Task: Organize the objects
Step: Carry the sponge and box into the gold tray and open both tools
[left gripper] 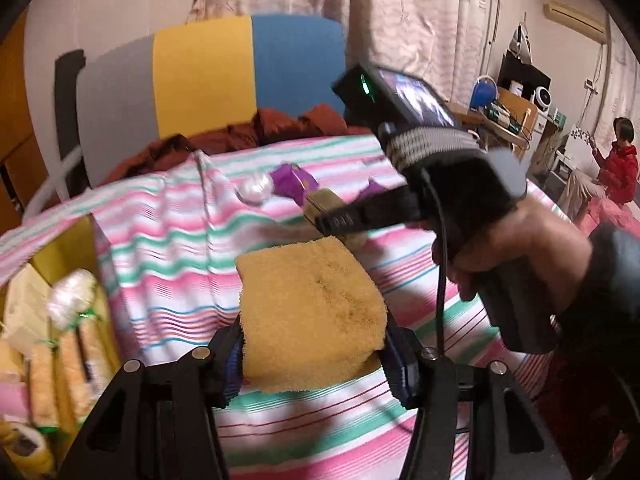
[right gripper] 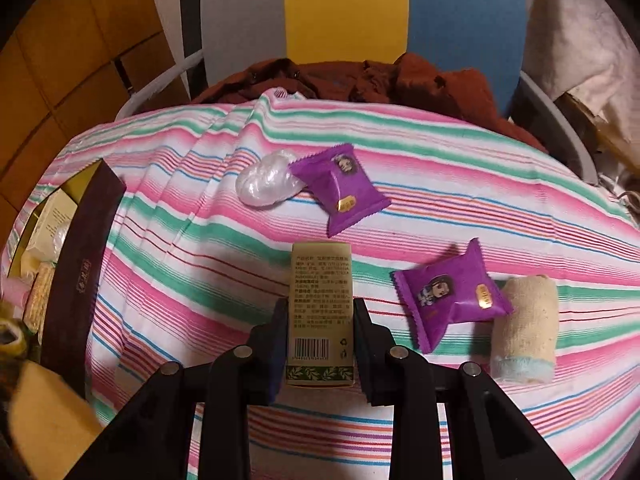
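Observation:
My left gripper point(left gripper: 314, 356) is shut on a yellow sponge point(left gripper: 308, 312), held above the striped cloth point(left gripper: 168, 240). My right gripper point(right gripper: 320, 312) is shut on a small olive carton point(right gripper: 322, 304) with a barcode. It also shows in the left wrist view, where a hand holds the right gripper point(left gripper: 332, 216) just beyond the sponge. On the cloth lie two purple snack packets point(right gripper: 340, 188) point(right gripper: 452, 296), a clear plastic-wrapped lump point(right gripper: 266, 180) and a rolled cream towel point(right gripper: 524, 328). The sponge's corner point(right gripper: 44, 420) shows at lower left.
An open storage box point(left gripper: 76, 248) at the left edge holds wrapped rolls point(left gripper: 76, 292) and cartons; its dark wall point(right gripper: 80, 272) faces the right gripper. A chair with grey, yellow and blue panels point(right gripper: 344, 4) holds a brown garment point(right gripper: 400, 76). A person in red point(left gripper: 616, 168) sits far right.

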`<state>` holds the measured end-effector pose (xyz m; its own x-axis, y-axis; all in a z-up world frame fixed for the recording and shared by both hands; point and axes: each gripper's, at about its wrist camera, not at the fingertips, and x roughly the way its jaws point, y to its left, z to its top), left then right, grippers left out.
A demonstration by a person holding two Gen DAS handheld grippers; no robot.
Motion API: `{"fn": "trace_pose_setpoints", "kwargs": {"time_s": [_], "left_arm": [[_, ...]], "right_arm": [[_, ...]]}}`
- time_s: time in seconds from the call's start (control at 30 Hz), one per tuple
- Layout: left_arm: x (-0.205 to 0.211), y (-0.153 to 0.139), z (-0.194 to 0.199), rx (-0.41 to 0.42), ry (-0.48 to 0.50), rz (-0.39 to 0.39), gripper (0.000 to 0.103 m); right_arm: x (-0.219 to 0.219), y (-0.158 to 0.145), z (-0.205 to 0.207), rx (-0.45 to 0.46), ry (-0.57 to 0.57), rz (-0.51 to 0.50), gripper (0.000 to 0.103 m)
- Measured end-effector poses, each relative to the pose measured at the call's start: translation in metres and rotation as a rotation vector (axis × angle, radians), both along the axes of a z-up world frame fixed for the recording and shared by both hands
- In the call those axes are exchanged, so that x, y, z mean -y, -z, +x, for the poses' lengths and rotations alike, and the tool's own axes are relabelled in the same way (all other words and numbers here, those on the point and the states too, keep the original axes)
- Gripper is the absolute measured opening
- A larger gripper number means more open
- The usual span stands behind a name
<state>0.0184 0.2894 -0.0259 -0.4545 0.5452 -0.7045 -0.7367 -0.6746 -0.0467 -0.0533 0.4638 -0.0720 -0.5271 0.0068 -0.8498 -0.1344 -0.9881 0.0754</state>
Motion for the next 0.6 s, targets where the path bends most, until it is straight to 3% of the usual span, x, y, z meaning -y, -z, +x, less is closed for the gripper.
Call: {"fn": "trace_pose_setpoints", "kwargs": {"time_s": [0.27, 0.6], "left_arm": [[0.033, -0.034, -0.003, -0.062, -0.073, 0.022, 0.057], [0.076, -0.046, -0.008, -0.064, -0.156, 0.059, 0.057]], "right_arm": [[0.01, -0.021, 0.01, -0.033, 0.03, -0.01, 0.03], [0.058, -0.055, 0.028, -0.108, -0.003, -0.025, 0.03]]}}
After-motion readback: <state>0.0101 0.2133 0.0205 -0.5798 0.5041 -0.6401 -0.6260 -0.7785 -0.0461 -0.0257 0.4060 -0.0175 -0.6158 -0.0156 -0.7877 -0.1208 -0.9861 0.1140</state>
